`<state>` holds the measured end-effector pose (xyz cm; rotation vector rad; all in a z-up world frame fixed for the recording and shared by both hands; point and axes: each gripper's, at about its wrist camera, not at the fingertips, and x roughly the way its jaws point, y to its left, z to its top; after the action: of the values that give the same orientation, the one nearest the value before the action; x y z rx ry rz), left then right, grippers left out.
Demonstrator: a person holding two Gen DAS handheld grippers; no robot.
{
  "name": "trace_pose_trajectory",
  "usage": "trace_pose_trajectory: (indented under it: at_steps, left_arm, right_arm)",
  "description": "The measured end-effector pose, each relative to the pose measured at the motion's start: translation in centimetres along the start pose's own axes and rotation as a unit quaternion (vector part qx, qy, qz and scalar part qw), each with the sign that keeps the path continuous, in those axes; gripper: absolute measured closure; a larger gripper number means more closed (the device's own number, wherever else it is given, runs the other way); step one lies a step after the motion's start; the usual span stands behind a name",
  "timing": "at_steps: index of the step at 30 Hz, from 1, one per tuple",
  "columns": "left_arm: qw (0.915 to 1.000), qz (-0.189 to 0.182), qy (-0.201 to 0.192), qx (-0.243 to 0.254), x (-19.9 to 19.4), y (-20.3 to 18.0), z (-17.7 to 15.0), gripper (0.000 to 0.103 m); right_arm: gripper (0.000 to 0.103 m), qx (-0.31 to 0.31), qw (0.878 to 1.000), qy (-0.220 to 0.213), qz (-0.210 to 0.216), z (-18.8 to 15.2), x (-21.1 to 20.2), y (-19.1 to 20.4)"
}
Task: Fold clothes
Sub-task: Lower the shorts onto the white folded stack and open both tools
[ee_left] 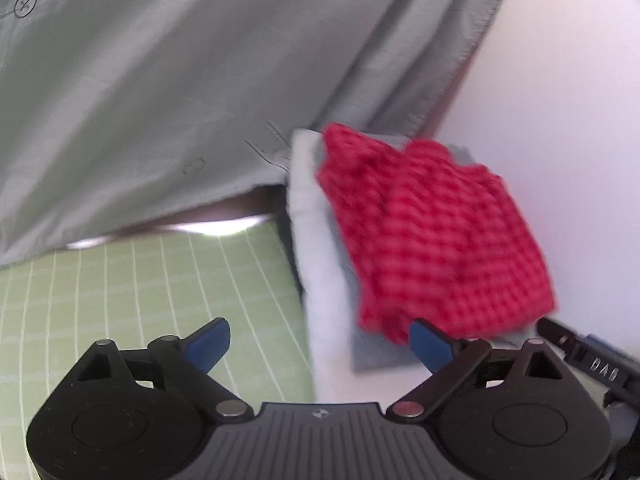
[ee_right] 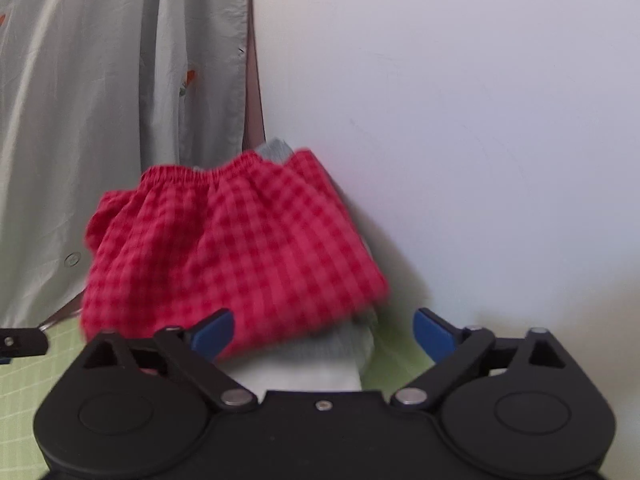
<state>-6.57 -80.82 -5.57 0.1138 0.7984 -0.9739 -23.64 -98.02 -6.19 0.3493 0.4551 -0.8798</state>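
Observation:
Folded red checked shorts [ee_left: 432, 236] lie on top of a stack of folded grey [ee_left: 372, 356] and white [ee_left: 320, 280] clothes against the wall. In the right wrist view the shorts [ee_right: 232, 248] show an elastic waistband at the far side, above grey [ee_right: 344, 344] and white [ee_right: 296, 376] folds. My left gripper [ee_left: 320, 346] is open and empty, just in front of the stack's near left edge. My right gripper [ee_right: 324, 334] is open and empty, its left fingertip [ee_right: 212, 332] in front of the shorts' near edge.
A green mat with a white grid [ee_left: 140, 300] covers the surface left of the stack. A grey curtain [ee_left: 180, 100] hangs behind and to the left. A plain white wall [ee_right: 460, 120] stands right of the stack. The other gripper's black body [ee_left: 592, 360] shows at the right.

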Motion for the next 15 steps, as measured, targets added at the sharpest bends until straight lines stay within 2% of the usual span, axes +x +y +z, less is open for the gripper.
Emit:
trace_pose_trajectory:
  at_steps: [2, 7, 15]
  left_arm:
    - [1.0, -0.002, -0.005, 0.005, -1.7, -0.9, -1.2, 0.0]
    - [0.9994, -0.008, -0.013, 0.032, -6.5, -2.9, -4.1, 0.0]
    - [0.9983, -0.01, -0.023, 0.052, -14.3, -3.8, -8.9, 0.0]
  right_arm:
    - [0.001, 0.017, 1.0, 0.015, 0.008, -1.2, -1.8, -0.4]
    - [0.0, 0.012, 0.999, 0.033, 0.027, -4.1, -6.8, -0.6]
    - [0.0, 0.004, 0.998, 0.028, 0.048, -6.9, -14.5, -0.4]
